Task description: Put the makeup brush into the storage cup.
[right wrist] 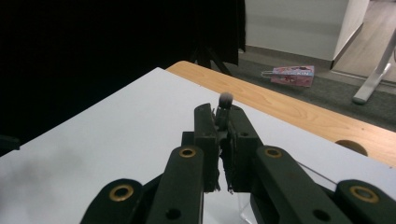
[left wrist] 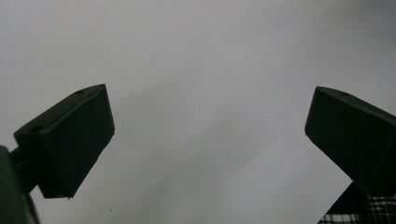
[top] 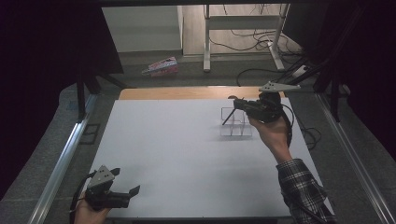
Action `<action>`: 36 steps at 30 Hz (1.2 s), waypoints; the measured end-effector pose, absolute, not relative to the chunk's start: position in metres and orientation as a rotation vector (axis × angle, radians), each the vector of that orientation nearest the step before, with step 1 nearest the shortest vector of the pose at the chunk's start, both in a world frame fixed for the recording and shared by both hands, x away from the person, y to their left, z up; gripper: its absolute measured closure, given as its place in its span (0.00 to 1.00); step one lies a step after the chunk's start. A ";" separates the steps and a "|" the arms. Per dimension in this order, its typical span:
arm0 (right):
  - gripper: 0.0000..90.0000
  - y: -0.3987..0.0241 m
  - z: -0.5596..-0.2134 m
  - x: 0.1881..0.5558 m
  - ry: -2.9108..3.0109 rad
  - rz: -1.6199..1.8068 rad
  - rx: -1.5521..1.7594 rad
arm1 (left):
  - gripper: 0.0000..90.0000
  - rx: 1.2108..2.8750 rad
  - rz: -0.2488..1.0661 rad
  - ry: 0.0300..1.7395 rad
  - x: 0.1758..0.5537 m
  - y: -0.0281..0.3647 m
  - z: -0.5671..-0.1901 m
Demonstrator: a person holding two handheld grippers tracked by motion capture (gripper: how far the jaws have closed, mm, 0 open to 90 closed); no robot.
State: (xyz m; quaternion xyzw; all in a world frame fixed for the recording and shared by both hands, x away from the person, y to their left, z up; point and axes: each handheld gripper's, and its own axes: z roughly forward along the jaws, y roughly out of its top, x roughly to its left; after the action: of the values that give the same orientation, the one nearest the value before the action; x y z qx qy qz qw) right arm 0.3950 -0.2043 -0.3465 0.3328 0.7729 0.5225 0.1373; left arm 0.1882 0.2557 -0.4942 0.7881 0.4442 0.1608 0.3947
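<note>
My right gripper (top: pixel 242 105) hangs over the far right part of the white table (top: pixel 177 154), shut on a thin dark brush (top: pixel 228 117). The brush handle slants down into a clear plastic organizer (top: pixel 236 127) with several compartments. In the right gripper view the jaws (right wrist: pixel 223 122) are pressed together on the brush, and its pale bristle tip (right wrist: pixel 226 98) pokes out above them. My left gripper (top: pixel 126 181) rests near the table's front left corner, open. The left gripper view has its jaws (left wrist: pixel 208 135) wide apart over bare white table with nothing between them.
A bare wooden strip (top: pixel 187 92) runs along the table's far edge. A pink box (top: pixel 161 67) lies on the floor beyond it, near a white desk frame (top: pixel 243 23) with cables. A plaid sleeve (top: pixel 303 191) reaches in at the right. Dark curtains hang on both sides.
</note>
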 end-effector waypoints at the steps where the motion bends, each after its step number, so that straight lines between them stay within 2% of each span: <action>1: 0.94 -0.204 -0.346 0.396 2.232 1.509 0.962 | 0.02 1.999 0.408 1.125 0.188 0.256 -0.494; 36: 0.94 -0.198 -0.364 0.437 2.169 1.372 0.985 | 0.02 2.005 0.407 1.115 0.188 0.255 -0.494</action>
State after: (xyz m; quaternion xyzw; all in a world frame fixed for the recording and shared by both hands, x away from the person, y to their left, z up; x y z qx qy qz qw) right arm 0.4371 -0.1976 -0.3639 0.3513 0.7738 0.4896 0.1952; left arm 0.1884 0.2549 -0.4944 0.7907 0.4398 0.1604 0.3946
